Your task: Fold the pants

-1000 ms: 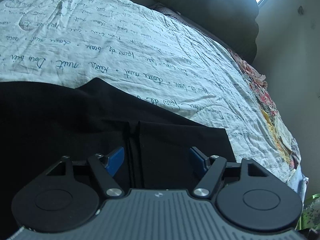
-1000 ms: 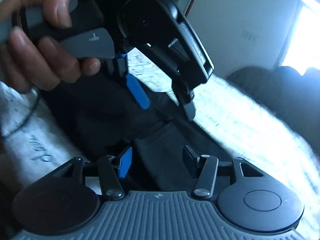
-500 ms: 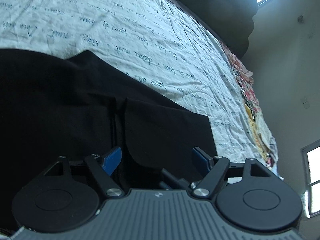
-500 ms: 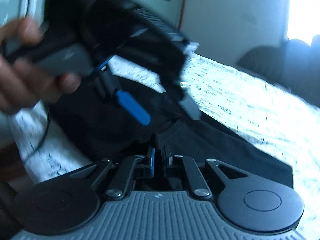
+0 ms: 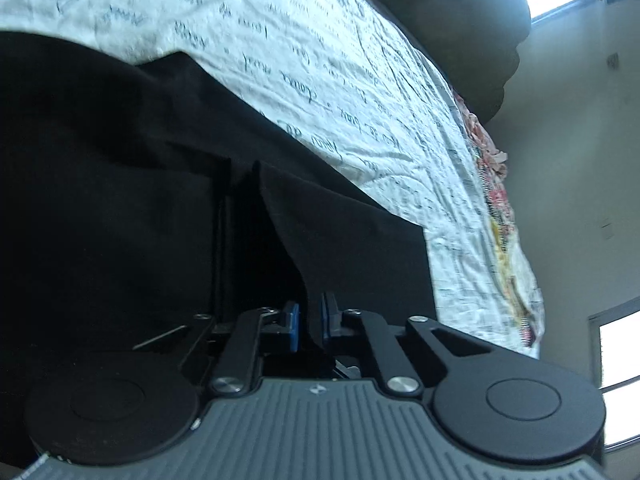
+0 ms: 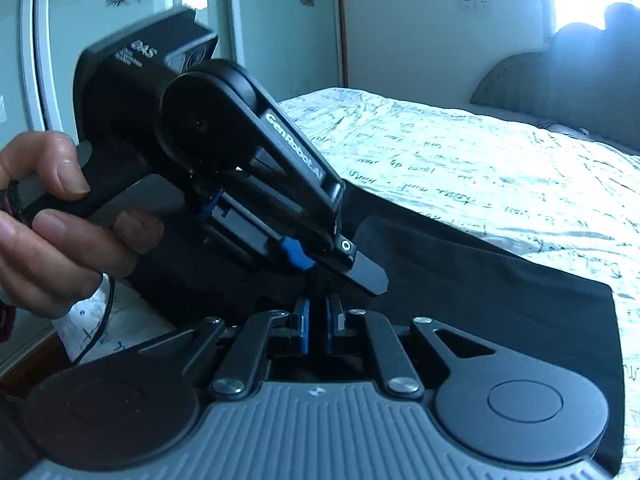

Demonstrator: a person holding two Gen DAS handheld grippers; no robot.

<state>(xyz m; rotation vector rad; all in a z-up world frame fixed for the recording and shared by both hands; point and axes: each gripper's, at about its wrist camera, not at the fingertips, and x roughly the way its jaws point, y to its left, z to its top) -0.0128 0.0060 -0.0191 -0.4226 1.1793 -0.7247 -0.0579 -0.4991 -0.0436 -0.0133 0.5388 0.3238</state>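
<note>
The black pants point(image 5: 120, 208) lay spread on the bed, over a white sheet point(image 5: 340, 80) printed with cursive script. In the left wrist view they filled the frame from 9 o'clock through the centre to about 4 o'clock, their straight far edge running on a diagonal against the sheet. A raised fold of the cloth ran down from the centre toward 6 o'clock, into the left gripper point(image 5: 309, 320). Its blue-padded fingers point(image 5: 293, 322) had just been closing and were pinching that fold between them.

In the right wrist view the pants point(image 6: 500, 292) stretched from the centre to 4 o'clock, with a square corner at about 3 o'clock. The right gripper point(image 6: 318, 320) sat at the 6 o'clock edge, its fingers point(image 6: 304, 320) pressed nearly together on a ridge of the black cloth. The left gripper point(image 6: 340, 260) reached in from 10 o'clock, tilted down, its tips just above the right gripper's and touching the same bunch of cloth. A hand point(image 6: 52, 216) at 9 o'clock gripped its handle.

Beyond the pants, the sheet ran on toward 1 o'clock in both views. A dark padded headboard point(image 6: 560, 80) stood at 2 o'clock in the right view. A floral cloth point(image 5: 500, 208) edged the bed at 3 o'clock in the left view. A glass door point(image 6: 280, 20) with flower prints stood at 11 o'clock in the right view.
</note>
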